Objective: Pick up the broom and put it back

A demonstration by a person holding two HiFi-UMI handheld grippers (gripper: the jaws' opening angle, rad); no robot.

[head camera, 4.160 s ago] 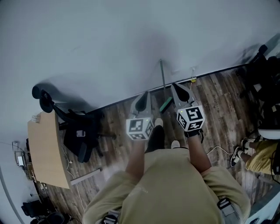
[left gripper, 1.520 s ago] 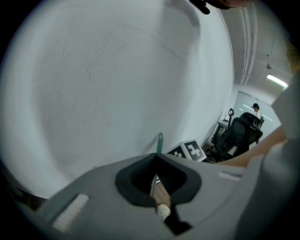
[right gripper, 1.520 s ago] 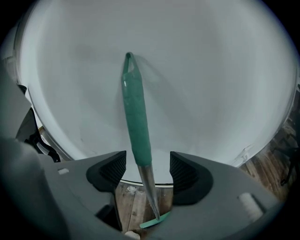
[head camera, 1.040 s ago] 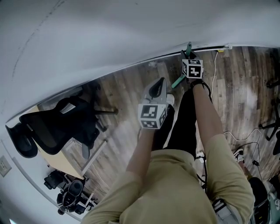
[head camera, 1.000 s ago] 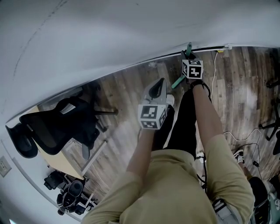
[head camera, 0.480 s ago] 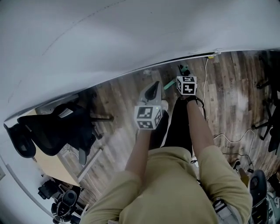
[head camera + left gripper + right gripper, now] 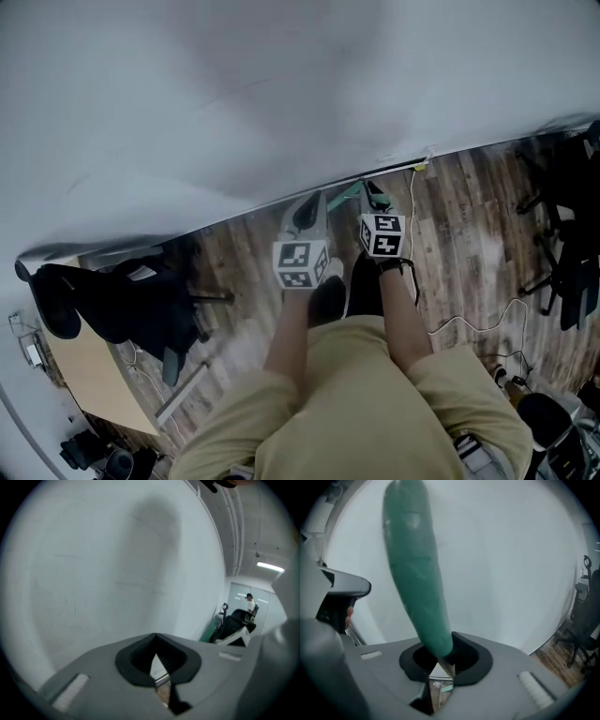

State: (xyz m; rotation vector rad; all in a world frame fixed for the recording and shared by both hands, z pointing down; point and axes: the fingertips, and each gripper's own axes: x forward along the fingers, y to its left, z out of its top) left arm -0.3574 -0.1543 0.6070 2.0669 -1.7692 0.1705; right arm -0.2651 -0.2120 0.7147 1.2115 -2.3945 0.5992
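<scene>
Wood floor (image 7: pixel 469 234), grey wall (image 7: pixel 234 94); right claw (image 7: pixel 437 668) grips broom (image 7: pixel 415 573).

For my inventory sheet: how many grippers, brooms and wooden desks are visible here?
grippers: 2, the left gripper and the right gripper
broom: 1
wooden desk: 1
Total: 4

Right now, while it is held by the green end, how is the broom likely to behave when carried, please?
The right gripper pinches only the tapered green grip of the broom, so the long remainder will probably swing or pivot. That grip looks smooth, so it may slip. The broom appears stiff: its shaft runs straight in the head view.
</scene>
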